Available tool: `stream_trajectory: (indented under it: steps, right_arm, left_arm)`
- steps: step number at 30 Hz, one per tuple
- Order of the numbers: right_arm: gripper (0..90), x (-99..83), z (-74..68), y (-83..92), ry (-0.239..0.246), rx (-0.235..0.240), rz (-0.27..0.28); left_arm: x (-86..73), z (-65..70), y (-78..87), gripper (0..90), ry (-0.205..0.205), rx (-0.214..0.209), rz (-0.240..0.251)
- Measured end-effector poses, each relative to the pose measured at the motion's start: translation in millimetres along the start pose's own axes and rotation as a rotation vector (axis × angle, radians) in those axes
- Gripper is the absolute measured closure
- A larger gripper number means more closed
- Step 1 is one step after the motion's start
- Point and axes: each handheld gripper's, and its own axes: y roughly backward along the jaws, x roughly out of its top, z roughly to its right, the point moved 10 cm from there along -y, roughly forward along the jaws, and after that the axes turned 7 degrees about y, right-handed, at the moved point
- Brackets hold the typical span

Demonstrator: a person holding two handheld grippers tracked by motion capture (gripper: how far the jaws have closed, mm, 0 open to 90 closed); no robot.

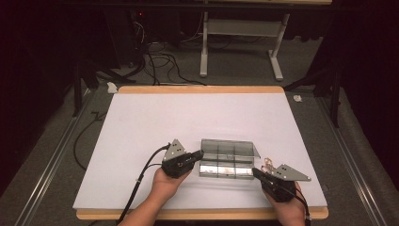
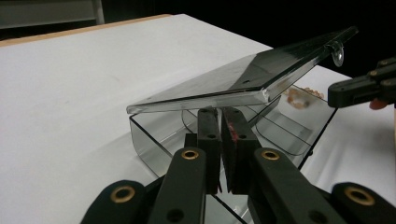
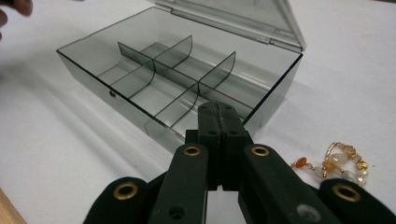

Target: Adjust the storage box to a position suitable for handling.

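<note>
A clear grey plastic box (image 1: 225, 165) with inner dividers (image 3: 180, 77) lies near the table's front, its hinged lid (image 1: 230, 149) raised and leaning back. My left gripper (image 1: 200, 153) is shut, with only a thin slit between its jaws. Its tips (image 2: 223, 112) reach over the box's left end wall (image 2: 149, 140), under the raised lid (image 2: 243, 77). My right gripper (image 1: 255, 171) is shut and empty, its tips (image 3: 219, 108) just short of the box's right end (image 3: 261, 105). A beaded bracelet (image 3: 332, 163) with gold, white and orange beads lies on the table to the right of the box (image 1: 268, 163).
The white board (image 1: 188, 117) covers a wooden table whose front edge (image 1: 202, 214) runs just below my hands. Beyond the far edge are cables (image 1: 160, 61) and a white table frame (image 1: 237, 42) on the floor. My right gripper (image 2: 359, 86) shows past the lid in the left gripper view.
</note>
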Motion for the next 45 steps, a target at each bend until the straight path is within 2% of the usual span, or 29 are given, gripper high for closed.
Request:
stream_trajectory:
  steps: [13, 25, 35, 45]
  right_arm:
    - [90.0, -1.0, -2.1, 0.1, -0.001, 0.009, 0.006]
    - [90.0, -1.3, -1.6, 0.4, 0.006, 0.013, 0.009]
    - [90.0, -1.3, -1.6, 0.7, 0.009, 0.012, 0.009]
    - [90.0, -1.5, -1.6, 0.8, 0.008, 0.014, 0.011]
  left_arm:
    - [21.7, -0.9, -13.4, 86.3, 0.005, 0.004, 0.03]
    - [35.1, -13.6, -28.0, 86.2, 0.003, 0.025, 0.057]
    - [33.1, -31.0, -38.6, 86.2, 0.018, 0.056, 0.058]
    - [23.8, -37.3, -45.4, 86.2, 0.02, 0.071, 0.042]
